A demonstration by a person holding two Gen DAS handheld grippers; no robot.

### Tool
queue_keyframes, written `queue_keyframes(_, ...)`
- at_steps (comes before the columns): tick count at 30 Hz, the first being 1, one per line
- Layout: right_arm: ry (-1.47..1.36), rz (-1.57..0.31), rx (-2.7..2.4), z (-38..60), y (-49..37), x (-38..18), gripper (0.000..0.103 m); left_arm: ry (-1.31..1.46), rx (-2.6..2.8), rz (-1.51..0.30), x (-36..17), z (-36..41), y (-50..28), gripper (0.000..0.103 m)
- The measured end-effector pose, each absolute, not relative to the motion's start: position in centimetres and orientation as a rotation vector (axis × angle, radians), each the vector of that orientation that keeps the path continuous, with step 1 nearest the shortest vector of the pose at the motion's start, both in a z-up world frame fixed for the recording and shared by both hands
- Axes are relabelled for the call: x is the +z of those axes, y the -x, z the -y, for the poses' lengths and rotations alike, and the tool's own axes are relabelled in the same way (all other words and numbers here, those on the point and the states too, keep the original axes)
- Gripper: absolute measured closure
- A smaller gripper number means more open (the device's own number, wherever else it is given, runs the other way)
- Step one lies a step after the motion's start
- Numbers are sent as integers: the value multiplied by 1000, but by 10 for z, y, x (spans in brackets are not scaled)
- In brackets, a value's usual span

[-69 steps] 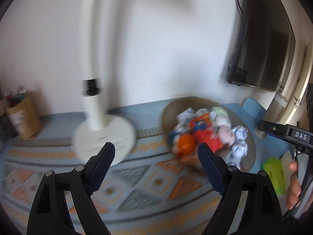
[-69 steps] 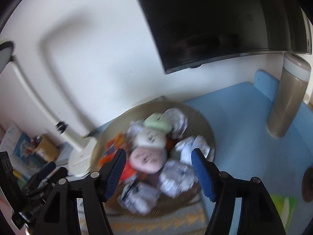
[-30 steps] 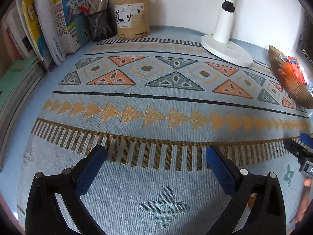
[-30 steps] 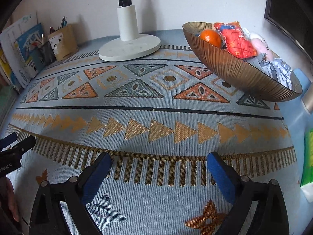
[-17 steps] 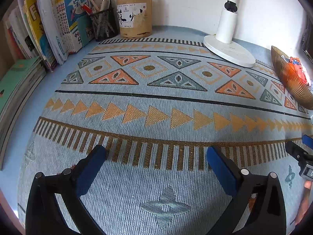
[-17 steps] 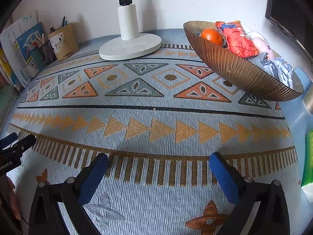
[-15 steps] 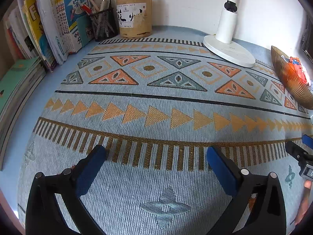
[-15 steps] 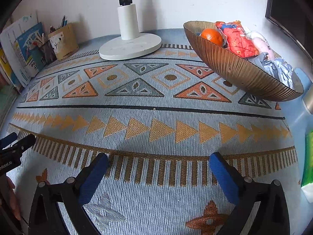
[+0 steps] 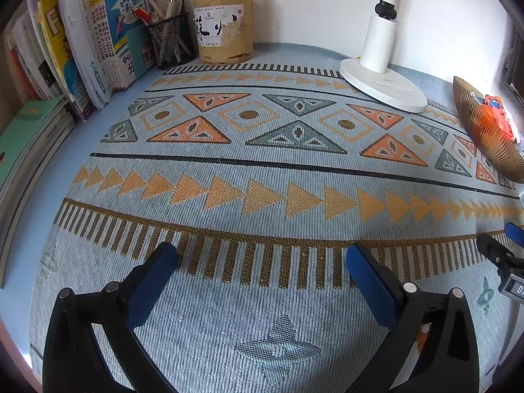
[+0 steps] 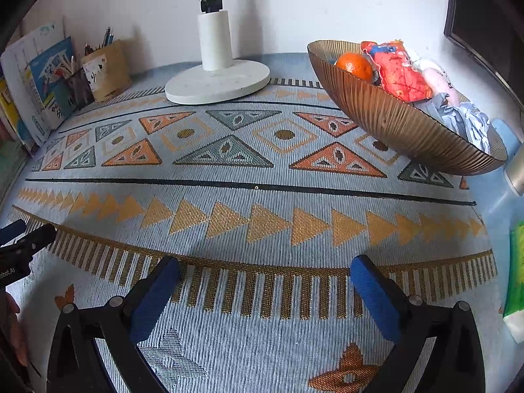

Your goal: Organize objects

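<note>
Woven blue-grey mat (image 9: 262, 170) with orange and grey triangles, diamonds and a band of gold bars covers most of the desk (image 10: 501, 209), whose plain blue top shows at the edges. Left gripper (image 9: 262, 258) sits low over the near part of the mat, jaws spread wide, nothing between the blue pads (image 9: 154, 278). Right gripper (image 10: 263, 273) likewise: jaws wide apart, empty, low over the bar band. Each gripper's tip shows at the edge of the other's view. Ribbed amber bowl (image 10: 402, 124) stands on the far right part of the mat, near the wall. In it: an orange (image 10: 354, 65) at the left end, a red printed packet (image 10: 398, 75) just beside it, a pale pink item (image 10: 439, 82) behind, crumpled silver-white wrappers (image 10: 465, 121) at the right end. Items are heaped to the rim; exact contacts below the rim hidden. White lamp base (image 9: 383, 88) rests on the far edge of the mat, left of the bowl, apart from it. Back left corner: tan pen pot (image 9: 224, 29) and black mesh pen cup (image 9: 170, 44) side by side, both holding pens; upright books (image 9: 98, 32) lean left of them; a green-covered stack (image 9: 29, 131) lies flat nearer. Green packet (image 10: 515, 271) lies on bare desk at the right edge, off the mat.
</note>
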State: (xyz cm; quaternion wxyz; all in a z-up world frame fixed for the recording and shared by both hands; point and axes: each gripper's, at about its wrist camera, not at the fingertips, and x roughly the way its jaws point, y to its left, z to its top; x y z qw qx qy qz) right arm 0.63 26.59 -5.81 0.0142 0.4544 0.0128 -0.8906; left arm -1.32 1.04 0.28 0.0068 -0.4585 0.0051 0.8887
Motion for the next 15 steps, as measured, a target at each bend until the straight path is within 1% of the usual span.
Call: queue_keyframes(15, -1415, -38, -2775, -266, -7, -58, 0, 1436, 2781, -9, 2, -10, 15, 0)
